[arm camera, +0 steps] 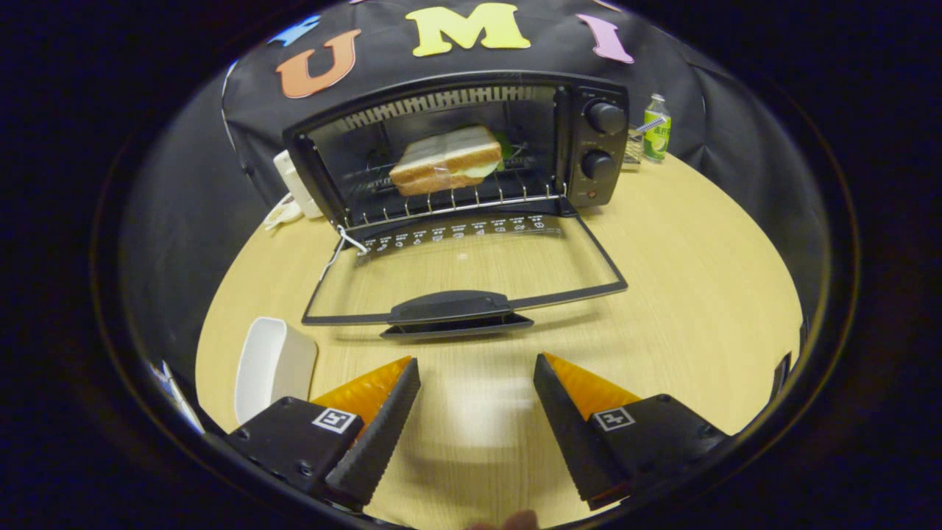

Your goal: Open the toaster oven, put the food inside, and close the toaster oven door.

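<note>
Gripper [477, 401]: fingers stood apart, holding nothing, low over the table [699, 294].
Door handle [450, 305]: just ahead of the fingers, door [471, 265] lying flat open, probably the next thing to lift.
Sandwich [447, 160]: beyond, on the toaster oven [456, 147] rack.

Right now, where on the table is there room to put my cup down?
The gripper is open over bare table. Free patches: between its fingers and the oven door, and right of the door. It is crowded by the white dish and behind the oven near the bottle.
</note>
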`<state>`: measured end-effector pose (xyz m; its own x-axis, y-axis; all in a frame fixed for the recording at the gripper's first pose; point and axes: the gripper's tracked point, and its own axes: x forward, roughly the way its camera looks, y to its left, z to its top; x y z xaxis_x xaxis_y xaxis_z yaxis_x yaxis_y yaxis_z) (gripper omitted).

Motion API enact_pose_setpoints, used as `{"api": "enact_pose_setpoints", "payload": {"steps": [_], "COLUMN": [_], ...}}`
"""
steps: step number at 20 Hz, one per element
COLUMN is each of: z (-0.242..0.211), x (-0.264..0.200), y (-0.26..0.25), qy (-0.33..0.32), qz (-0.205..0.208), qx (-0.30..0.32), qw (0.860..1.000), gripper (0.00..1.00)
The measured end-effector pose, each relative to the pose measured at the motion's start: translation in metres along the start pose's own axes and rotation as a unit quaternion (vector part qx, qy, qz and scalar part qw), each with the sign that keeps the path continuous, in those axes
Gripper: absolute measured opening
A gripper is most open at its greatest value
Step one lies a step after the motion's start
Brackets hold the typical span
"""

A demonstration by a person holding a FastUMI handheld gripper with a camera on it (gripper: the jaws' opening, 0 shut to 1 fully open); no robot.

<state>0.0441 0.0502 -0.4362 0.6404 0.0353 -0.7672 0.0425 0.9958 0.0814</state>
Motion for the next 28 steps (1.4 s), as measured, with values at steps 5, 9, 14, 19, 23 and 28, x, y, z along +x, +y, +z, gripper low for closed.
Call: {"api": "enact_pose_setpoints", "payload": {"steps": [5, 9, 14, 19, 23, 28], "z": [0.009, 0.011, 0.029, 0.082, 0.136, 0.203], "x": [0.018, 0.015, -0.015, -0.050, -0.069, -0.124], "y": [0.006, 0.008, 0.011, 0.011, 0.018, 0.032], "qy": [-0.008, -0.004, -0.031, -0.102, -0.145, -0.211], "qz": [-0.015, -0.026, -0.014, -0.014, -0.008, 0.012], "qx": [-0.020, -0.024, -0.021, -0.026, -0.039, -0.041], "qw": [1.000, 0.999, 0.999, 0.994, 0.989, 0.977], "gripper": [1.00, 1.00, 1.00, 1.00, 1.00, 1.00]}}
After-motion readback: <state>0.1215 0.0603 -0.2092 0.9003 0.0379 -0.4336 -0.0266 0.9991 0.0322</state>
